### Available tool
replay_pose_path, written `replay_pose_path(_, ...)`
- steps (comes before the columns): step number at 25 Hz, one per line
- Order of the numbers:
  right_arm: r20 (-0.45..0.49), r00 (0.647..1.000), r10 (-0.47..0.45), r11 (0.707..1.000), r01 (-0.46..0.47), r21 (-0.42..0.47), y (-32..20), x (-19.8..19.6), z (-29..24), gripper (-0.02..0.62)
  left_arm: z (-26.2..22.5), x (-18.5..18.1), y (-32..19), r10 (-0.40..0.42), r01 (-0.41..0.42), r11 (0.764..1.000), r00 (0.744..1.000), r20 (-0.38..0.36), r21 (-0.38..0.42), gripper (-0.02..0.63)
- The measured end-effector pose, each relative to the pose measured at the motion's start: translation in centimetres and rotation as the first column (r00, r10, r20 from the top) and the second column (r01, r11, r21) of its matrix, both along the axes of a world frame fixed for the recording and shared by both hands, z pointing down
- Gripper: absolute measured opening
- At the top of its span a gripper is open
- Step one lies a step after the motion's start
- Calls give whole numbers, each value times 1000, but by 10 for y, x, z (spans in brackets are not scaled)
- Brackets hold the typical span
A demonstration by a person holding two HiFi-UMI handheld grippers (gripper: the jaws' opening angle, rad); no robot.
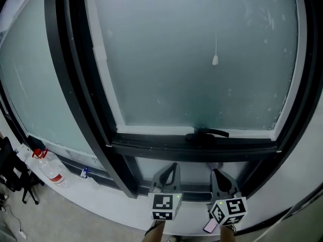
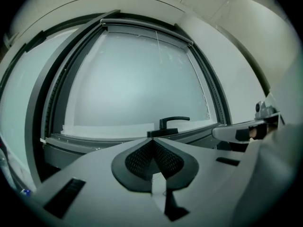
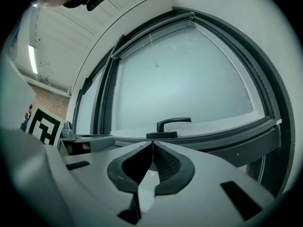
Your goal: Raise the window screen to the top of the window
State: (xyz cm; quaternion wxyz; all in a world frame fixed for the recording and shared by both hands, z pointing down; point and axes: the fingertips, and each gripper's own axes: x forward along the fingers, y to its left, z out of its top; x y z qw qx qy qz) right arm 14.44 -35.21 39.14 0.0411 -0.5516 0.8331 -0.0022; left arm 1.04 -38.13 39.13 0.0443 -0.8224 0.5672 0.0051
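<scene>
Below the window handle (image 1: 207,133): left gripper (image 2: 152,142), jaws pressed together with nothing between them; right gripper (image 3: 152,144), just beside it, jaws likewise together and empty. Window screen (image 2: 147,26): gathered at the top of the frame, pull cord (image 1: 215,59) hanging over the frosted pane. Plastic bottle (image 1: 50,171): on the sill, far left.

We see a black frame (image 1: 91,110) round a pale, frosted blue-green pane (image 1: 202,29), a black handle (image 1: 207,133), and a white cord pull (image 1: 215,60). The sill (image 1: 101,200) is white. The left gripper (image 1: 170,171) and right gripper (image 1: 218,175) are grey, their pads (image 2: 139,160) black with a fine mesh pattern, their cubes (image 1: 165,207) white with black square markers. The bottle (image 1: 50,170) is clear, its cap (image 1: 39,153) red.
</scene>
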Motion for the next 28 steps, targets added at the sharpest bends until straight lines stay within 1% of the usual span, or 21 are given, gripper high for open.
replay_pose_path(1, -18, 1000, -11, 1000, 11, 2, 3, -3, 1, 11, 1, -3, 4, -7, 7, 1000, 1000, 3, -4, 5)
replay_pose_path(3, -37, 999, -17, 1000, 17, 0, 9, -5, 3, 11, 1, -6, 13, -8, 8, 1000, 1000, -14, -10, 3)
replay_pose_path(5, -28, 1000, -12, 1000, 12, -7, 16, -7, 2, 11, 1, -9, 21, -5, 4, 1000, 999, -36, -13, 3)
replay_pose_path(9, -35, 999, -22, 1000, 22, 6, 37, -17, -2, 11, 4, -18, 38, 3, -3, 1000, 999, -32, -19, 3)
replay_pose_path(12, -48, 999, -14, 1000, 14, 11, 60, -25, -3, 11, 5, -27, 60, 22, -23, 1000, 999, -43, -18, 3)
replay_pose_path(15, -55, 998, -7, 1000, 8, 15, 91, -37, -5, 11, 3, -38, 90, 48, -49, 999, 998, -49, -9, 3)
replay_pose_path(18, -56, 998, 7, 1000, -6, 16, 134, -54, -5, 11, 4, -49, 131, 86, -87, 996, 995, -49, -17, 3)
replay_pose_path(20, -66, 998, 9, 1000, -8, 17, 166, -68, -5, 11, 1, -59, 161, 105, -104, 995, 994, -41, 5, 3)
replay_pose_path(22, -69, 997, 28, 1000, -27, 13, 195, -78, -3, 11, 2, -70, 189, 116, -116, 993, 993, -24, 13, 3)
replay_pose_path(24, -50, 997, 54, 999, -54, -3, 222, -84, 1, 11, 6, -79, 214, 128, -128, 992, 992, -15, 3, 3)
replay_pose_path(28, -55, 995, 85, 996, -86, -14, 267, -95, 3, 11, 8, -93, 254, 152, -152, 988, 988, -21, -3, 3)
